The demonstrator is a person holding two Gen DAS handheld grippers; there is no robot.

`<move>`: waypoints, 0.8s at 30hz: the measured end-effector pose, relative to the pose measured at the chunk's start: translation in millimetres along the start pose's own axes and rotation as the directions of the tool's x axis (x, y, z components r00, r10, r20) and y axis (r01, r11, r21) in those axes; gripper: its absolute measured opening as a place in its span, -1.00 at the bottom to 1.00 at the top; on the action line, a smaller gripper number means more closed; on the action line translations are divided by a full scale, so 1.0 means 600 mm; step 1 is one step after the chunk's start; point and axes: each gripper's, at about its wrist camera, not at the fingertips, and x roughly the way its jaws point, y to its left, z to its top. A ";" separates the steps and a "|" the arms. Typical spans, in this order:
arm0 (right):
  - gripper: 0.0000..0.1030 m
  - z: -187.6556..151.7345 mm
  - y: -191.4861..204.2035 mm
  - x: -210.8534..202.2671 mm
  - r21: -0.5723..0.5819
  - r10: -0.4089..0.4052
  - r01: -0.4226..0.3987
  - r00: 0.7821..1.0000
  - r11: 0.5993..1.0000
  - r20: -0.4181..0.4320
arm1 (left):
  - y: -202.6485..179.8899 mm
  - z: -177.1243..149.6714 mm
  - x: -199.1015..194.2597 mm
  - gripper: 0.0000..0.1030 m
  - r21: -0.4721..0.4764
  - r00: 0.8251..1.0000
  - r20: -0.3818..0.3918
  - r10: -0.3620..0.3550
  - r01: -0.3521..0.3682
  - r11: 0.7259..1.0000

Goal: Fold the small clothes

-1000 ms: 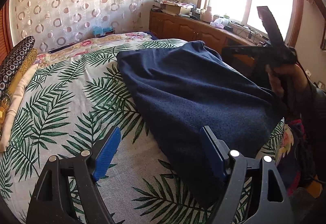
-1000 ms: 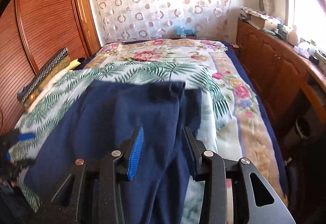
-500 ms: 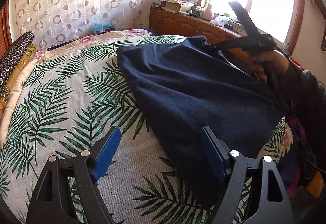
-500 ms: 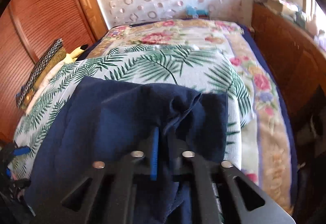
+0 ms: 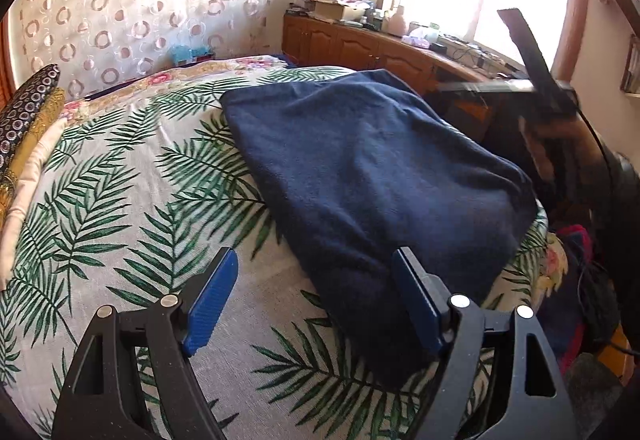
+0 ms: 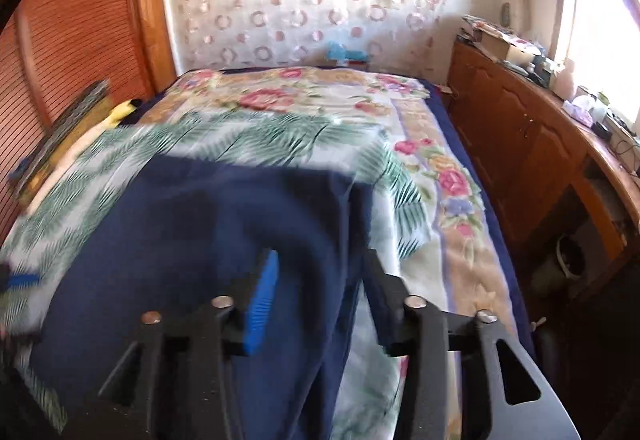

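Note:
A dark navy garment (image 5: 372, 176) lies spread on the palm-leaf bedspread (image 5: 120, 200); it also fills the near half of the right wrist view (image 6: 208, 240). My left gripper (image 5: 316, 292) is open, hovering above the garment's near corner, its right finger over the cloth. My right gripper (image 6: 320, 280) is open above the garment's right edge, with cloth between the fingers but not clamped. It also shows in the left wrist view (image 5: 532, 80), lifted off the cloth at the far right.
A wooden cabinet (image 6: 540, 160) with clutter runs along the bed's right side under the window. Patterned cushions (image 5: 24, 120) lie at the left edge of the bed. A wooden wardrobe (image 6: 72, 40) stands at the left. The bed's edge lies close under both grippers.
My right gripper, shut on the garment's edge half a second ago, has opened and pulled back upward. The garment now lies flatter. The left gripper has barely moved.

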 end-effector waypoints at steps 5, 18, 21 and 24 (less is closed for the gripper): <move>-0.06 -0.097 0.012 -0.066 0.022 0.031 -0.030 0.999 0.999 -0.023 | -0.006 -0.001 -0.004 0.16 0.001 0.998 -0.005 -0.062 0.062 0.998; -0.06 -0.161 0.004 -0.120 0.062 0.035 -0.029 0.994 0.998 -0.102 | -0.026 -0.022 0.012 0.16 0.033 0.990 -0.101 -0.103 0.107 0.994; -0.06 -0.164 0.006 -0.117 0.061 0.036 -0.030 0.995 0.998 -0.095 | -0.027 -0.023 0.013 0.16 0.040 0.988 -0.107 -0.108 0.113 0.993; -0.09 -0.164 0.010 -0.117 0.054 0.047 -0.042 0.995 0.998 -0.092 | -0.031 -0.025 0.012 0.16 0.054 0.988 -0.112 -0.107 0.114 0.992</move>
